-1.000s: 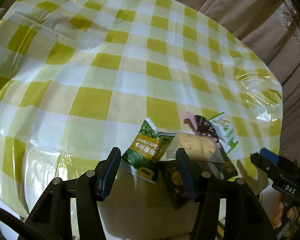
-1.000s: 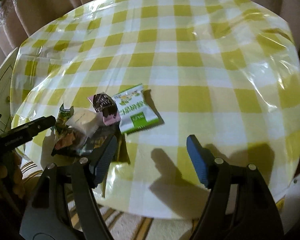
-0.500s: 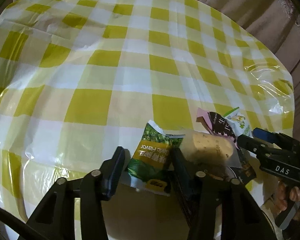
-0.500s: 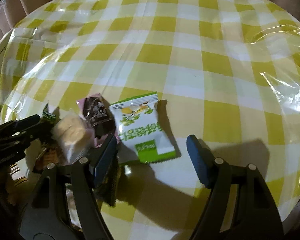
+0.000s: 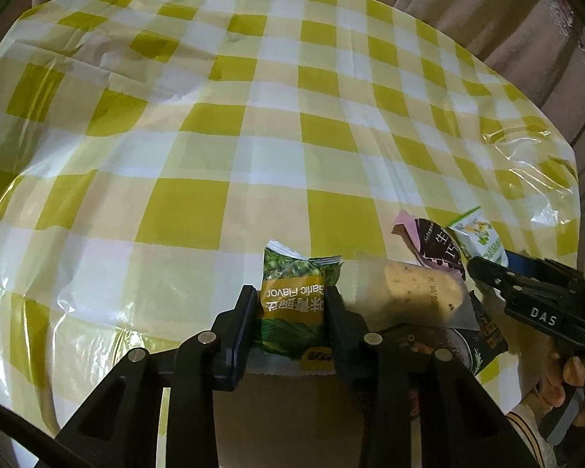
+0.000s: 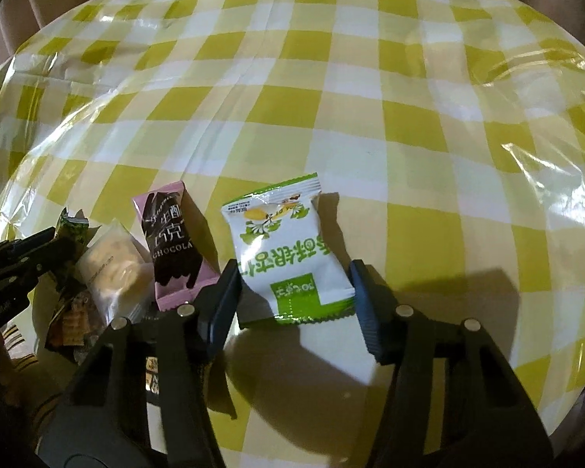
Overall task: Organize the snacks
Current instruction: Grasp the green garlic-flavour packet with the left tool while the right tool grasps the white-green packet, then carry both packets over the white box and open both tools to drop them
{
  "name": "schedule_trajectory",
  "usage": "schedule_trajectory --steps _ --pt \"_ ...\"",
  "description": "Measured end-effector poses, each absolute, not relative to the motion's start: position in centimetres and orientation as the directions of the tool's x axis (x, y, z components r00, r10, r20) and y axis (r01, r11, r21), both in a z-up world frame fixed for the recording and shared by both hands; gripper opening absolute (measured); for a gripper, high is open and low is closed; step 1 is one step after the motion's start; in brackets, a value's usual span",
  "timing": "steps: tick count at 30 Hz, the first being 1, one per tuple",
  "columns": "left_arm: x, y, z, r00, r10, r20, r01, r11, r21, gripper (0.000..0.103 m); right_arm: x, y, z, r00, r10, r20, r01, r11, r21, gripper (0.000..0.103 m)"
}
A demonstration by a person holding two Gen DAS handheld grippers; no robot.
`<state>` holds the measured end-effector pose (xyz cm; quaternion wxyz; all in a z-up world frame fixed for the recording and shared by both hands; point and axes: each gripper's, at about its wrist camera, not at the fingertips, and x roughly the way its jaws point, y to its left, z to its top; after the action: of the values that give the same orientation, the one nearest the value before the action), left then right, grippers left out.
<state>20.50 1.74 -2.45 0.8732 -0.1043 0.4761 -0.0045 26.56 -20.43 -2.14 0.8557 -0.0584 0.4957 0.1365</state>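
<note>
A round table under a yellow-and-white checked plastic cloth (image 5: 277, 132) carries a small heap of snack packets near its close edge. The left gripper (image 5: 292, 308) stands narrow, its jaws closing, with a green and mustard foil packet printed "Garlic Flavor" (image 5: 292, 304) between the black pads — the pads seem to touch its sides, though the packet's lower end is hidden behind the jaws. Just beside it lies a clear-wrapped pale biscuit roll (image 5: 417, 292), resting partly on a dark foil packet (image 5: 483, 331) whose print is too small to read.

The right gripper (image 6: 296, 296) is about half open and closing around a white and green packet with a fruit picture (image 6: 288, 249); its blue pads sit just beside the packet's edges, and whether they press on it is hard to tell. To that packet's left lies a pink and brown chocolate bar wrapper (image 6: 171, 241), then the biscuit roll. The left tongs enter that view only as a dark shape cut off at the frame's left edge — a hand (image 5: 573, 386) shows partly at the left camera's lower right.
</note>
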Motion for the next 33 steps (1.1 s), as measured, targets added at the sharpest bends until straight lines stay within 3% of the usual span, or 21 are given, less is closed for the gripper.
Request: schedule_trajectory --steps 15,33 --pt "17.8 0.6 1.4 0.633 -0.028 -0.774 -0.11 0.986 -0.126 0.035 22.7 -23.0 0.6 0.526 0.165 -0.834 -0.239 0.97 0.041 0.059" --pt "14.9 -9.4 4.6 0.648 -0.164 -0.744 0.09 0.986 -0.138 0.035 16.2 -31.2 2.7 0.581 0.135 -0.802 -0.104 0.99 0.091 0.059"
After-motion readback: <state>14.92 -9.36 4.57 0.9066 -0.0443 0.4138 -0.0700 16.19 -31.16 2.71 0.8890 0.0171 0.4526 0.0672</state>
